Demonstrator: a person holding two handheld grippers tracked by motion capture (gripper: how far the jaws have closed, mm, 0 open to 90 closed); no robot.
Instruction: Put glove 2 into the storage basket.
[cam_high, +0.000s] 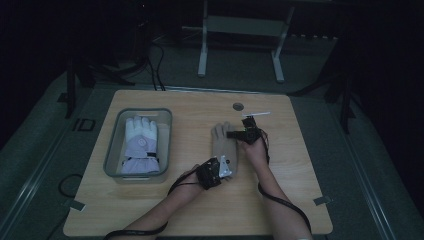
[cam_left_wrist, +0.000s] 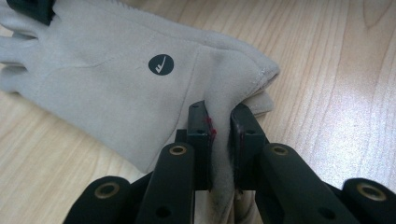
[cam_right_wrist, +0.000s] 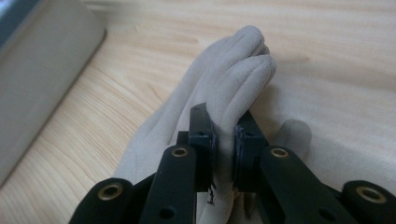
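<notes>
The beige glove lies flat near the middle of the tabletop, fingers pointing toward twelve o'clock. The left gripper sits at the glove's six o'clock end; in the left gripper view its jaws are nearly closed on a raised fold of cuff fabric. The right gripper comes in from about three o'clock at the glove's finger end, and in the right gripper view its jaws are pressed together on a bunched glove finger. At nine o'clock from the glove stands a grey bin that already holds a white and lavender glove.

The work looks like lifting the beige glove to carry it toward the bin. Both holds are thin pinches of soft cloth rather than a bite on the whole glove, so the fabric may slide out if either hand pulls too sharply. If the two hands rise unevenly or draw apart, tension along the glove could strip the narrow finger from the right gripper first. A sagging middle could also catch the bin's near wall on the way across, dragging the bin or tugging the cloth loose.
</notes>
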